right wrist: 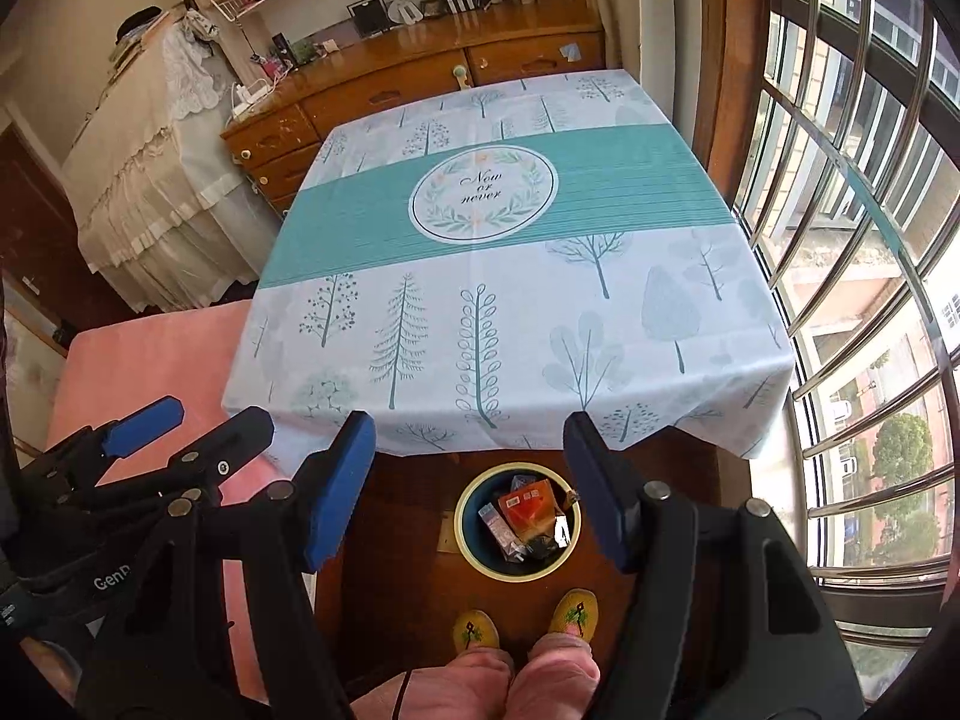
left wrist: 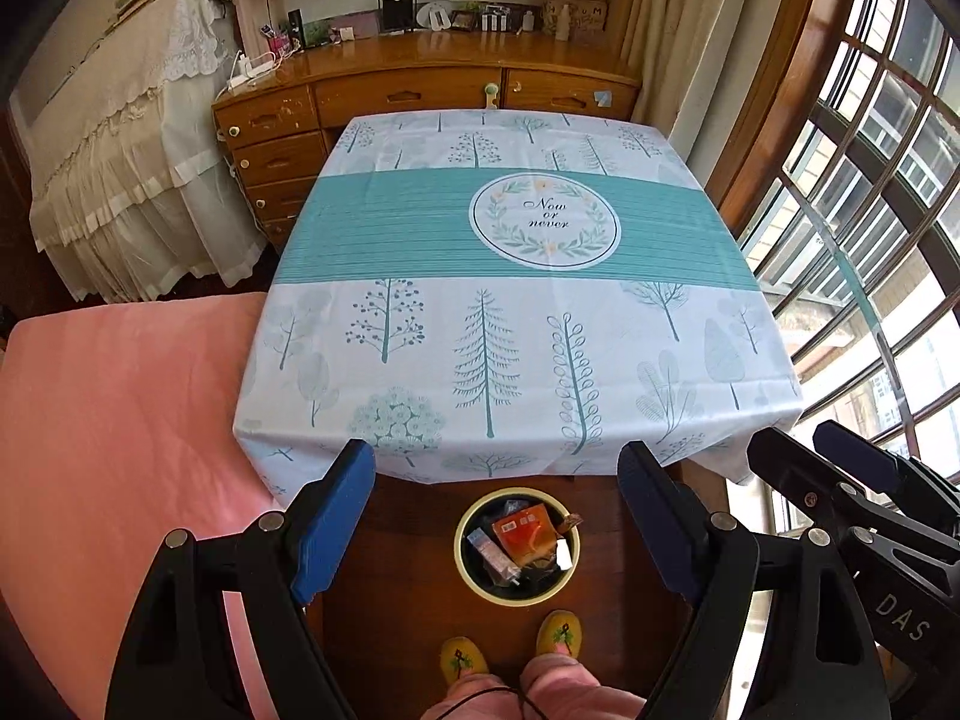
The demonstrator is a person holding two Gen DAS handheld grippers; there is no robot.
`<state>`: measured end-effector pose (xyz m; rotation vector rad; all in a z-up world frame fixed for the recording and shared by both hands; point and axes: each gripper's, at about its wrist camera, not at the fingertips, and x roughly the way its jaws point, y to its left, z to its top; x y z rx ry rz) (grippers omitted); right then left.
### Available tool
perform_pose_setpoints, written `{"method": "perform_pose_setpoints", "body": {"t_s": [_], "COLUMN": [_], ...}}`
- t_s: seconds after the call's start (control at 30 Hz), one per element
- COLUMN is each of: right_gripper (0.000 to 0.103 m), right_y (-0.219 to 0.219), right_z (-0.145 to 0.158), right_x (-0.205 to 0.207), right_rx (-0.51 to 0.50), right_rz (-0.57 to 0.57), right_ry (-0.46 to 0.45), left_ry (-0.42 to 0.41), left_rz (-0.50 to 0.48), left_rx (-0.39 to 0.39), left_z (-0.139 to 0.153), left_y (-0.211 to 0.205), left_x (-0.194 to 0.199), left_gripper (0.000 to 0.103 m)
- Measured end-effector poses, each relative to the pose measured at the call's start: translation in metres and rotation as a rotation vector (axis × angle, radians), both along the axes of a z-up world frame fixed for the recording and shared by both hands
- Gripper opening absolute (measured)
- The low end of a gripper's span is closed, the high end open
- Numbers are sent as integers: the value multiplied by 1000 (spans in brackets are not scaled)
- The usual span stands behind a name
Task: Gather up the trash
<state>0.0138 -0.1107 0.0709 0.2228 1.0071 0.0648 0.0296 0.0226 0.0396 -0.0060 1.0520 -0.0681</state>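
The trash is sitting in a round bin on the dark wooden floor, just in front of the table and just ahead of the person's yellow slippers. An orange packet is lying on top, with a clear wrapper beside it and a small brown one leaning at the rim. These wrappers are looking light, thin and crinkly, probably slippery, so any further piece would be best pinched by a flat edge or corner, not the middle. The left gripper is hanging above the bin with its blue pads spread wide and nothing between them; the right gripper is also standing open and holding nothing. The table, next to a pink bed, is wearing a smooth white and teal cloth printed with trees, and no litter is showing on it, so the collecting is looking close to finished. Behind it a wooden dresser is standing, and a barred window is letting in daylight on the right.
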Motion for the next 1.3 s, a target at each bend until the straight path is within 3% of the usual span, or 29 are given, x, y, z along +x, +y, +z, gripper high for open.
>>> {"method": "perform_pose_setpoints", "body": {"t_s": [0.37,1.3], "right_gripper": [63,63], "right_y": [-10,-15], "right_z": [29,40], "right_x": [4,10], "right_rx": [-11,-18], "right_rz": [-5,-5], "right_ry": [-47,-82], "left_ry": [-28,-55], "left_rz": [22,37], "left_rx": [12,24], "left_z": [19,28], "left_y": [-14,-15], "left_x": [8,10], "left_gripper": [85,85]}}
